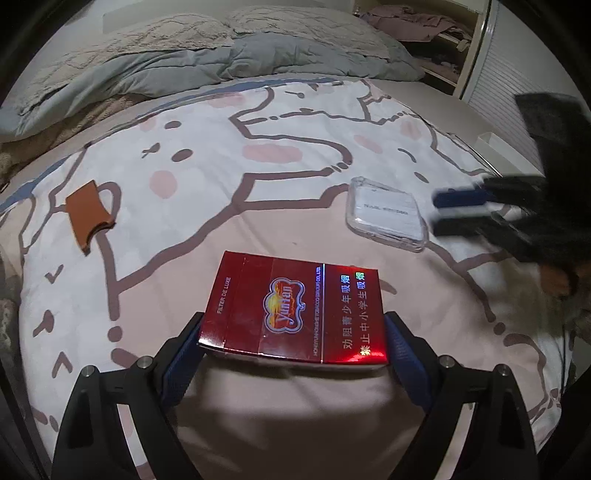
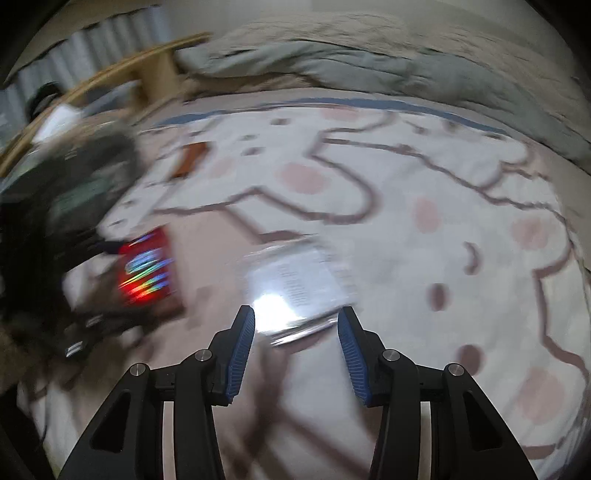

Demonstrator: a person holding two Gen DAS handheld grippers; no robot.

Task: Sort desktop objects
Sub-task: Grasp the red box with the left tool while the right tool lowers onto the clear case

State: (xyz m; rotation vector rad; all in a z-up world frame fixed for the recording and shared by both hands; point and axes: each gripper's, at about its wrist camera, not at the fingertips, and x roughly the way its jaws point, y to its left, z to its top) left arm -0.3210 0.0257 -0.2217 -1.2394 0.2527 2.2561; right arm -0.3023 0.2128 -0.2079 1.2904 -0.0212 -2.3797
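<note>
A red cigarette pack [image 1: 291,306] lies crosswise between the pads of my left gripper [image 1: 293,325], which presses on both of its short ends; the near edge is raised off the bedspread. The pack [image 2: 147,269] also shows blurred in the right wrist view. To the right lies a clear plastic case [image 1: 386,218] with a white insert. My right gripper [image 1: 439,210] hovers just right of it, apart from it. Seen from the right wrist, the case [image 2: 295,284] sits just beyond my right gripper [image 2: 296,317], whose jaws stand apart with nothing pressed between them. An orange leather piece [image 1: 90,218] lies far left.
Everything rests on a bedspread [image 1: 280,155] printed with cartoon outlines and pink spots. A grey-blue quilt [image 1: 184,66] and pillows are piled at the far end. An open wardrobe [image 1: 424,33] stands behind on the right, and a curved wooden frame [image 2: 122,70] at the left.
</note>
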